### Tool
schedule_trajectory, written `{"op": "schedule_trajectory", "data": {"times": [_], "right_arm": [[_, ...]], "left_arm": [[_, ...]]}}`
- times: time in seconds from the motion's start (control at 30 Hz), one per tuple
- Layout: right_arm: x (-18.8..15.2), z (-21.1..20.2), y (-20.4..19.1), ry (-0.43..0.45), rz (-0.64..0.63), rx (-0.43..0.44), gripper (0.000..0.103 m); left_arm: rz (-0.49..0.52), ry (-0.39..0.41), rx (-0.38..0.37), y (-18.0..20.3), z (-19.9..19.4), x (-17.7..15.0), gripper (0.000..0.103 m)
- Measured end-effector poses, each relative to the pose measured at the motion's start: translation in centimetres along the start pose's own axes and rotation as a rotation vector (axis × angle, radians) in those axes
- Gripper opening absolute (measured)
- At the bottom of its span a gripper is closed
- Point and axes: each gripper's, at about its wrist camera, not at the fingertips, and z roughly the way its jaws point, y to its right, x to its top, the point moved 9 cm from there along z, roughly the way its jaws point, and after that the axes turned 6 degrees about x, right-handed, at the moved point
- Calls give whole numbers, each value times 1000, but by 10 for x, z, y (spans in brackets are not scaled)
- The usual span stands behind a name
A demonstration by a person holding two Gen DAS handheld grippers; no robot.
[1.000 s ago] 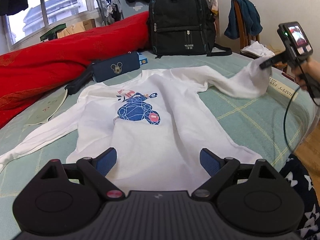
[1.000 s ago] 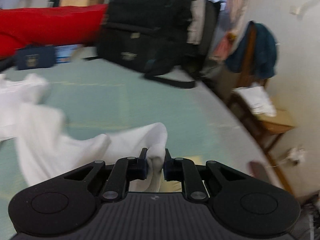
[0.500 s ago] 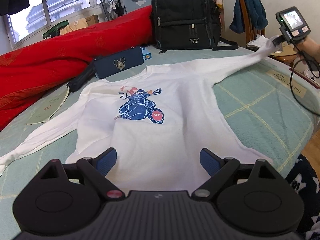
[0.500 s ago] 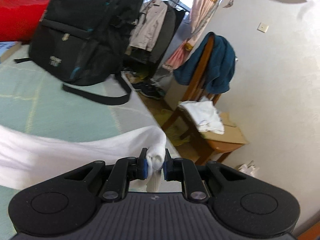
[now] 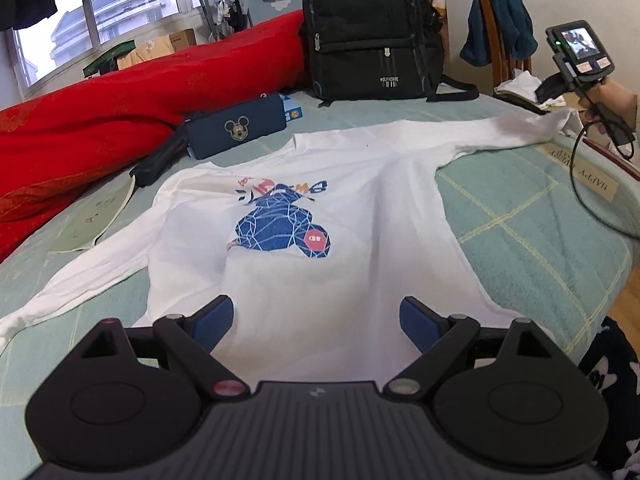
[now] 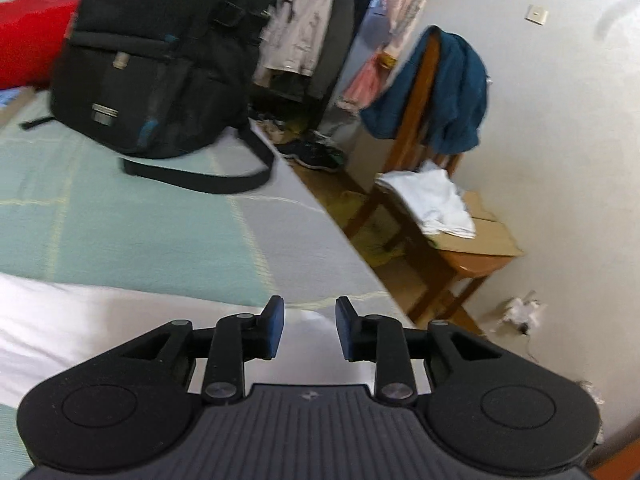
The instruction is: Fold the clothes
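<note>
A white long-sleeved shirt [image 5: 312, 216] with a blue print lies flat, front up, on the green bed [image 5: 532, 232]. Both sleeves are stretched out sideways. My left gripper [image 5: 316, 320] is open and empty, hovering over the shirt's bottom hem. My right gripper [image 6: 310, 330] is open, with the right sleeve's cuff [image 6: 120, 320] lying on the bed under and behind its fingers. The right gripper also shows in the left wrist view [image 5: 554, 88], just above the cuff [image 5: 560, 118] at the bed's right edge.
A black backpack [image 5: 372, 32] stands at the bed's far end, beside a red quilt [image 5: 100, 112] and a navy Mickey pouch [image 5: 236, 128]. A wooden chair [image 6: 432, 184] with a teal garment and white cloth stands past the bed's right edge.
My right gripper pulled the right sleeve out straight to the right, then opened and let the cuff drop onto the bed. My left gripper stayed open over the hem.
</note>
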Motion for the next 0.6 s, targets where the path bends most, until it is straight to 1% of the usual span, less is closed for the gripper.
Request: {"op": "schedule_trajectory", "data": {"times": [0.03, 0.07, 0.17, 0.2, 0.27, 0.37, 0.43, 0.6], "right_arm": [[6, -4, -13, 5, -3, 58, 37], [12, -9, -32, 5, -8, 143, 42], [28, -24, -89, -5, -22, 383, 45], [33, -28, -110, -12, -33, 447, 44], [42, -32, -150, -21, -72, 534, 44], [50, -27, -196, -37, -135, 589, 44], [52, -16, -219, -58, -170, 594, 44], [49, 7, -247, -112, -183, 611, 44]], "left_arm": [[-3, 3, -2, -1, 0, 1, 90], [-5, 5, -4, -1, 0, 1, 90], [-13, 6, -11, -4, 1, 1, 90], [-15, 6, -13, -5, 2, 1, 90], [-21, 5, -17, -7, 3, 1, 90], [-29, 7, -17, -12, 4, 1, 90], [-35, 9, -15, -16, 6, 1, 90], [-47, 7, -20, -21, 14, 1, 90]]}}
